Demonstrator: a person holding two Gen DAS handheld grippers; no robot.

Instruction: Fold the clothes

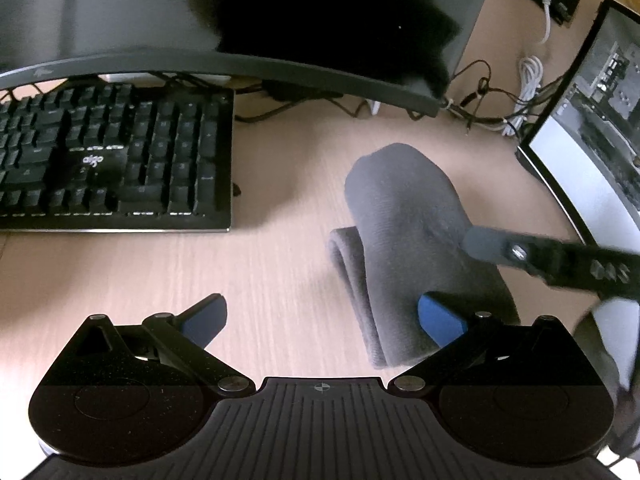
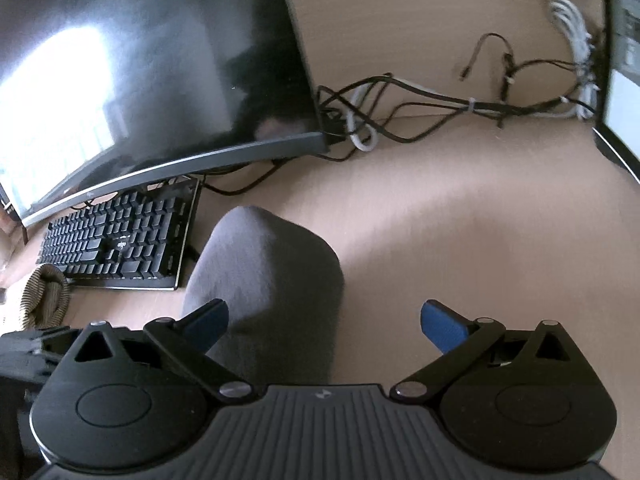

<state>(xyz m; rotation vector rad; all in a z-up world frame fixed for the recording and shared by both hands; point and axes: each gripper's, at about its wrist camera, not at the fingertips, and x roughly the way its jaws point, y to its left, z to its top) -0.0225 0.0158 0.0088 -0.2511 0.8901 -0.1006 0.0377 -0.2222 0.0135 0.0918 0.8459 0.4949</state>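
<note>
Right of the keyboard [image 1: 116,160] lies the grey garment [image 1: 404,240], folded over. Left gripper [image 1: 324,320] and right gripper [image 2: 324,322] both gape wide, holding nothing. Best pinch both layers squarely, keeping edges aligned.

Readable marks: one brand on the keyboard, little else.

The black keyboard [image 1: 116,156] carries a white "aigo" logo at its middle, among the keys, at about nine o'clock in the left wrist view; the same mark shows in the right wrist view [image 2: 120,246] but is too small to read there. The dark monitor [image 1: 240,64] has a faint logo at the ten o'clock end of its lower bezel, too blurred to make out. The lit screen [image 1: 592,128] at three o'clock shows content, none legible.
</note>
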